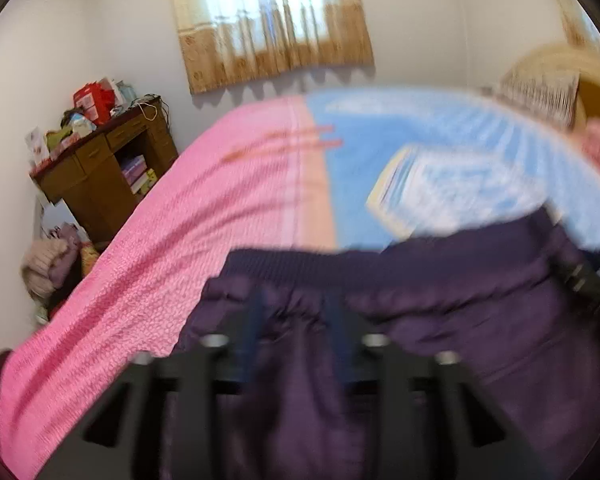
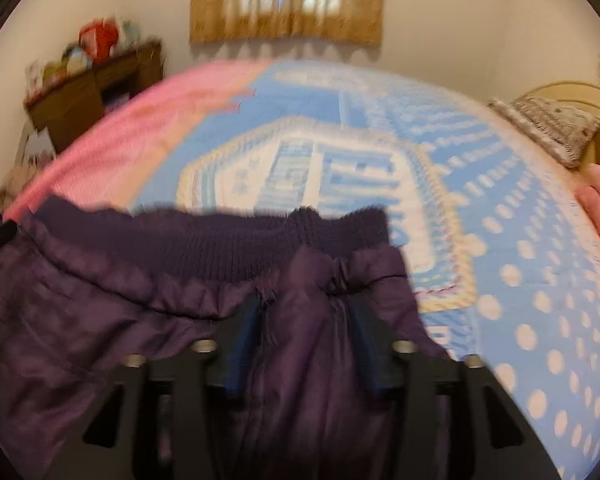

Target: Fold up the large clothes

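- We find the purple jacket (image 2: 120,292) spread on the bed (image 2: 500,240), ribbed hem farthest from us.
- Left gripper (image 1: 296,320): fingers parted, fabric bunched between them, grip not confirmed.
- Right gripper (image 2: 304,320): fingers apart, jacket fold between.

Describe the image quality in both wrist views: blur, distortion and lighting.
Left wrist view: heavy motion smear across the blue bedspread and purple garment; the wooden desk stays sharper; the window is blown out. Right wrist view: blurred throughout, fisheye bulging the bed, dark vignette in the corners, bright backlit curtain.
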